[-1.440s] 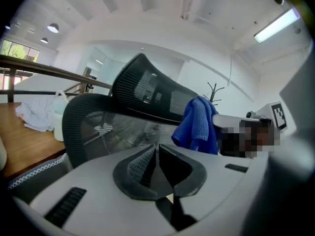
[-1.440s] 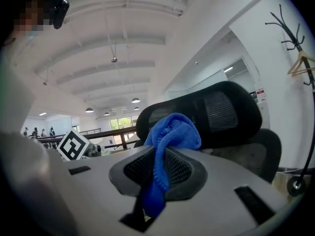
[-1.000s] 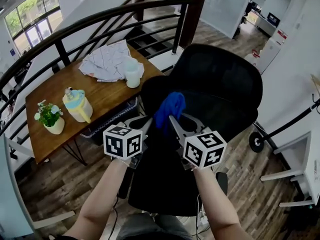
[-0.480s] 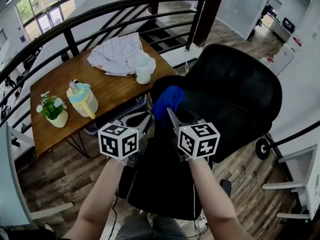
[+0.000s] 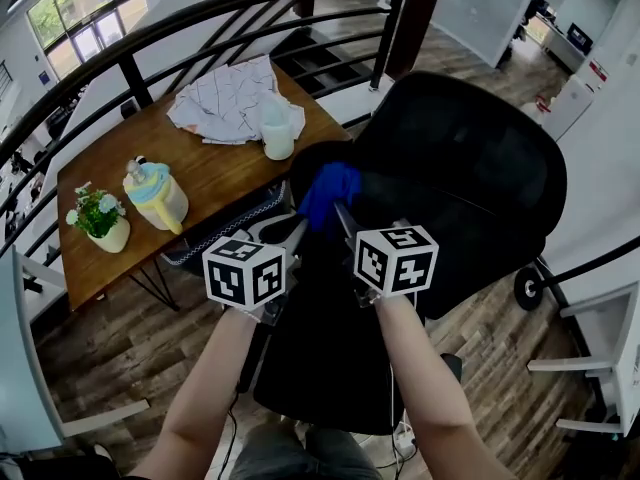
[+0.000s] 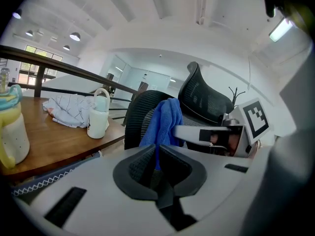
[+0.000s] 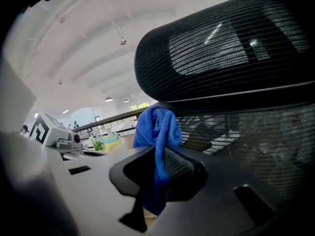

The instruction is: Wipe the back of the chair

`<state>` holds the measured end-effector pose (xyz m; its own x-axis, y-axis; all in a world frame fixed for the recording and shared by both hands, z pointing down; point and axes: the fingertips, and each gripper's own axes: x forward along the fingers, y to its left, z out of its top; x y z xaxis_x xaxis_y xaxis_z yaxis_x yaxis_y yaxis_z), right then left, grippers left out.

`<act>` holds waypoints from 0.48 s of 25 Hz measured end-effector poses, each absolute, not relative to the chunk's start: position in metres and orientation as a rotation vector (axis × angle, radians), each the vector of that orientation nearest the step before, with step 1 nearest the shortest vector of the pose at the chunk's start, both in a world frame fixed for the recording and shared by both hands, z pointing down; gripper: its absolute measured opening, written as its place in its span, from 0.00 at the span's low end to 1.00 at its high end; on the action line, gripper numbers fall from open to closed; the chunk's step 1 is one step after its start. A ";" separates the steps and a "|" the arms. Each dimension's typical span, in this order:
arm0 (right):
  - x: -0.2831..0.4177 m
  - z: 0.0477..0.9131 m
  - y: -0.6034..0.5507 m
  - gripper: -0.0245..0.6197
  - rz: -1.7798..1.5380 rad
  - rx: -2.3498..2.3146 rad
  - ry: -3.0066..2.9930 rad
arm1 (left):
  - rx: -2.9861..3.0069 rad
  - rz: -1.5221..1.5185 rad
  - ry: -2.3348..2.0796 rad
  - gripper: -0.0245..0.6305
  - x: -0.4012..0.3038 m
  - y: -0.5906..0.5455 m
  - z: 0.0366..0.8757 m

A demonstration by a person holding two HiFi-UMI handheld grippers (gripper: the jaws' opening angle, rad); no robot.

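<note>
The chair back [image 5: 470, 158] is black mesh on a stiff frame. It stands straight ahead of the person, and I judge that its mesh will give a little under pressure while the frame holds firm. The chair looks to be on castors, so it may roll or swivel if pushed hard.

The right gripper [image 5: 340, 213] has its jaws clamped on a blue cloth [image 5: 328, 190], which bunches above the pads and trails below them. The cloth sits just at the left edge of the chair back. It is soft, light and floppy, so it wants a grip in the thick of the bunch, as now, with a loose fold left free to meet the mesh.

The left gripper [image 5: 292, 232] hangs just left of the cloth, its jaws drawn almost together. A slit of blue shows between them, which I take for cloth beyond rather than cloth gripped.

Further left of the chair back stands a wooden table [image 5: 200, 183] with a white mug [image 5: 278, 128].
</note>
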<state>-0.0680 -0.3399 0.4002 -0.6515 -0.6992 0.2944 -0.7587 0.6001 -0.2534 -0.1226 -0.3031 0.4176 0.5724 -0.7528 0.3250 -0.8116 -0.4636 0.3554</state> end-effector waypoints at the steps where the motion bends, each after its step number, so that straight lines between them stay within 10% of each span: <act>1: -0.066 0.401 -0.340 0.14 0.554 1.232 -2.663 | 2.339 0.170 -1.255 0.08 -0.120 -0.304 0.417; 12: -0.035 0.404 -0.334 0.14 0.577 1.316 -2.649 | 2.347 0.189 -1.231 0.08 -0.091 -0.303 0.416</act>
<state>-0.0346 -0.3342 0.4038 -0.6119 -0.7401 0.2791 -0.7891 0.5471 -0.2792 -0.0914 -0.3032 0.4164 0.5856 -0.7383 0.3346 -0.8047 -0.4799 0.3495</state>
